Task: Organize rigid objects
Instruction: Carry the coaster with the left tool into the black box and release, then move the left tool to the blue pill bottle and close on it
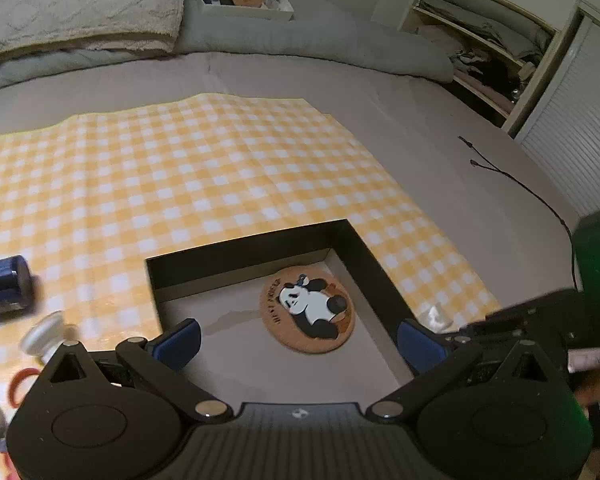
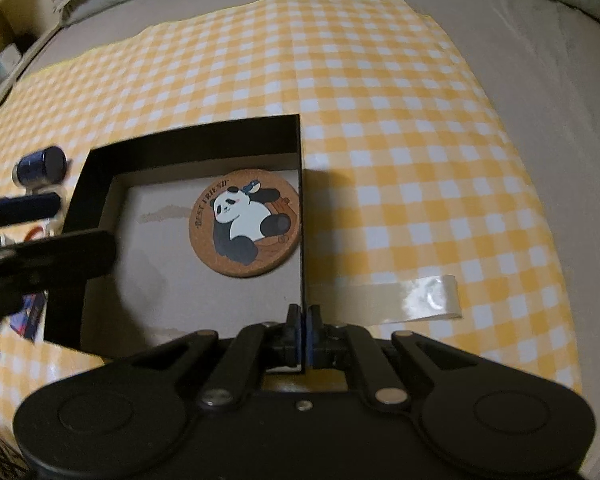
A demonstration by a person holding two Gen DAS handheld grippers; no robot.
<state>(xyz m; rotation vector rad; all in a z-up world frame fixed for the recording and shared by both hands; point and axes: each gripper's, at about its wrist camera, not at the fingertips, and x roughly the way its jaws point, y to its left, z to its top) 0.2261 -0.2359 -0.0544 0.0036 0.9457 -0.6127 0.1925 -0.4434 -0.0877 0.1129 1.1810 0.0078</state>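
Rough cork coaster [image 2: 246, 222] lies in a matt cardboard box [image 2: 148, 272].

A bed [image 1: 440, 128] with a taupe sheet fills the room under dim, warm light. A grey duvet [image 1: 340, 44] lies bunched at twelve o'clock, open wardrobe shelves [image 1: 480, 44] and a louvred door [image 1: 572, 140] at two o'clock.

Both wrist cams close above, angled down; shared: box [image 1: 356, 256] w/ coaster [image 2: 246, 222].

One box [image 2: 188, 136], one panda coaster [image 2: 246, 222], one blue cylinder [image 2: 40, 166], one checked cloth [image 2: 380, 120].
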